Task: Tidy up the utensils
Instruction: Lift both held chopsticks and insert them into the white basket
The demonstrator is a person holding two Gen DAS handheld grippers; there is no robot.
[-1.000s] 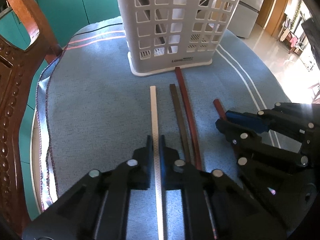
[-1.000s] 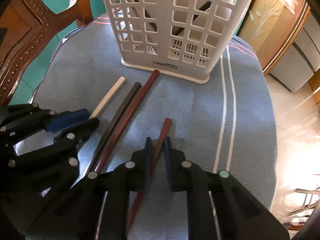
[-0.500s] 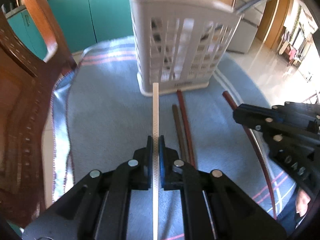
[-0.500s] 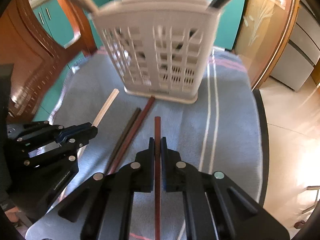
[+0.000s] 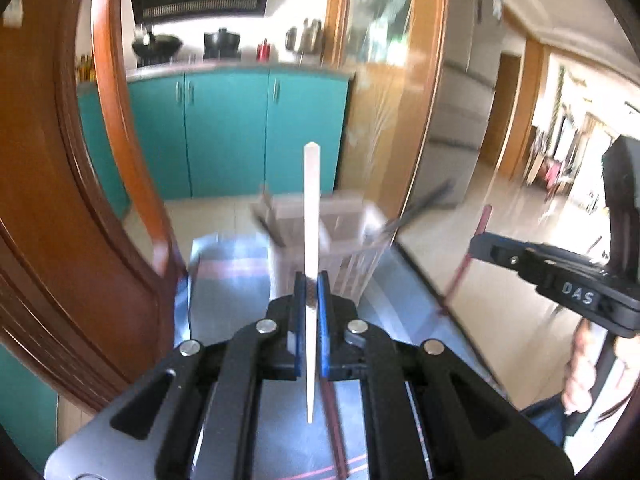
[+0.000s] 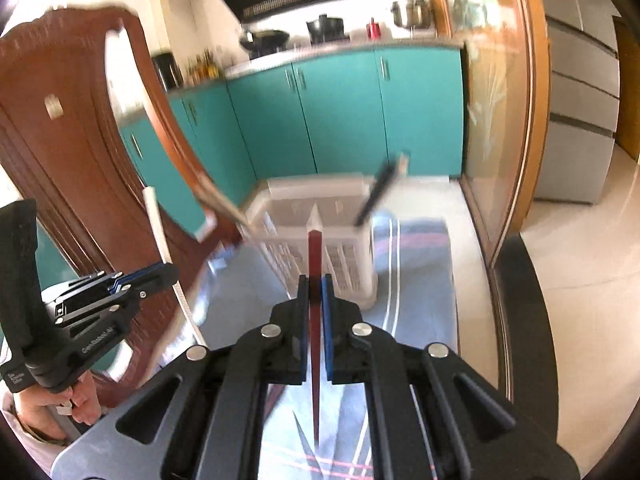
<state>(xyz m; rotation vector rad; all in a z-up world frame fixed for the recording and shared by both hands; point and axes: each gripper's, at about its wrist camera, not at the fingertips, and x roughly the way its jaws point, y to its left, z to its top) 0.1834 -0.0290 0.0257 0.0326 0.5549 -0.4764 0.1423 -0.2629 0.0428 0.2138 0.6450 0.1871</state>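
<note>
My left gripper (image 5: 311, 284) is shut on a white chopstick (image 5: 311, 200) and holds it raised, tip pointing up and away. My right gripper (image 6: 315, 284) is shut on a dark red chopstick (image 6: 314, 252), also lifted off the table. Beyond both stands the white slotted utensil basket (image 6: 320, 220), blurred, with utensils leaning out of it. In the left wrist view the basket (image 5: 348, 224) lies behind the white chopstick, and the right gripper (image 5: 480, 246) with the red chopstick (image 5: 476, 240) shows at the right. In the right wrist view the left gripper (image 6: 172, 274) and white chopstick (image 6: 158, 228) show at the left.
A blue striped cloth (image 6: 416, 264) covers the round table. A carved wooden chair (image 5: 60, 200) stands at the left. Teal cabinets (image 5: 228, 132) and a kitchen counter lie behind. A dark chopstick (image 5: 334, 428) lies on the cloth under my left gripper. A person's hand (image 6: 48, 412) holds the left gripper.
Both grippers have risen well off the table and tilted upward, each carrying its chopstick. The right gripper closed on the red chopstick. The basket now sits lower in both views.
</note>
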